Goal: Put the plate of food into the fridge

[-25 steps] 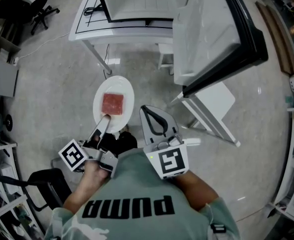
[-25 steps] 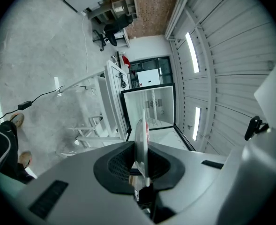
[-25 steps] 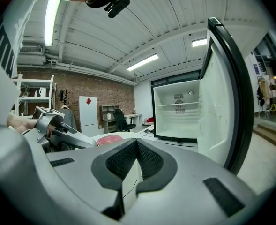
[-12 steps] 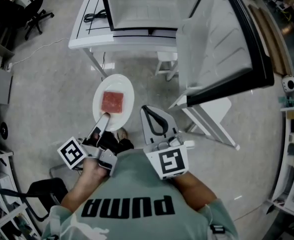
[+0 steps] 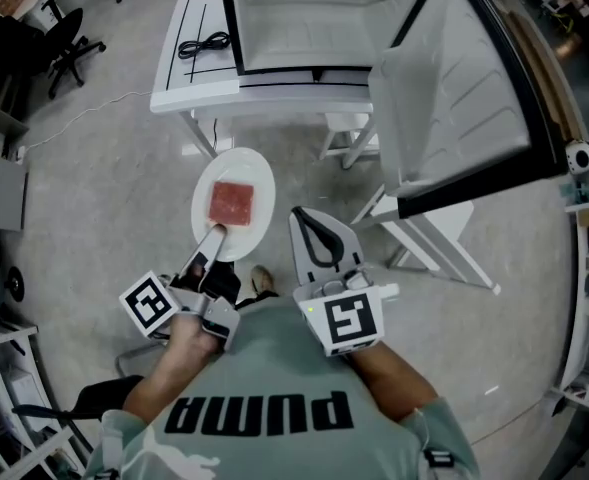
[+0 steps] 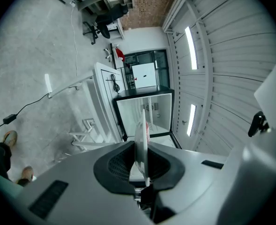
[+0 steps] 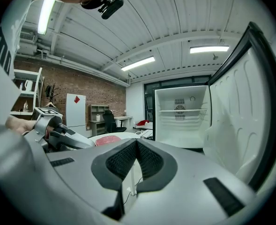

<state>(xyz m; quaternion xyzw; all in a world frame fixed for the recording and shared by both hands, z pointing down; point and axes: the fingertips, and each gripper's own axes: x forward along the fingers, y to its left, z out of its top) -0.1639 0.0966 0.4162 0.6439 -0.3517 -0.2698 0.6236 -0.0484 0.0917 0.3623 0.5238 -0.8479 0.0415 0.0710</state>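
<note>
Far to my left an office chair [image 5: 69,38] stands on the bare concrete floor [image 5: 104,168], well away from everything else. My left tool [image 5: 212,240] is clenched on the near rim of the white plate [image 5: 234,203], and I hold the plate out in front of me over the floor, roughly level. A flat red slab of food [image 5: 231,203] lies in the middle of it. In the left gripper view the plate [image 6: 141,139] shows edge-on, a thin white line pinched between the two dark pads of the tool [image 6: 140,170], with the red food [image 6: 147,127] just peeking past the rim. One of my shoes [image 5: 262,280] shows below the plate.

Just to the right of the plate, and not touching it, is my right tool [image 5: 302,220]. Its jaws are pressed together with nothing between them (the right gripper view makes that plain, the pads meeting at the tip [image 7: 134,146]). That same view catches the plate [image 7: 107,138] and my left tool [image 7: 58,130] off to the side.

Ahead of both tools stands a white bench [image 5: 199,53] with a black cable [image 5: 202,43] lying on its left part. The fridge [image 5: 304,18] sits on the bench, its white inside open towards me. Its door [image 5: 464,88] is swung wide to the right, inner shelves showing, out over the floor on my right side.
</note>
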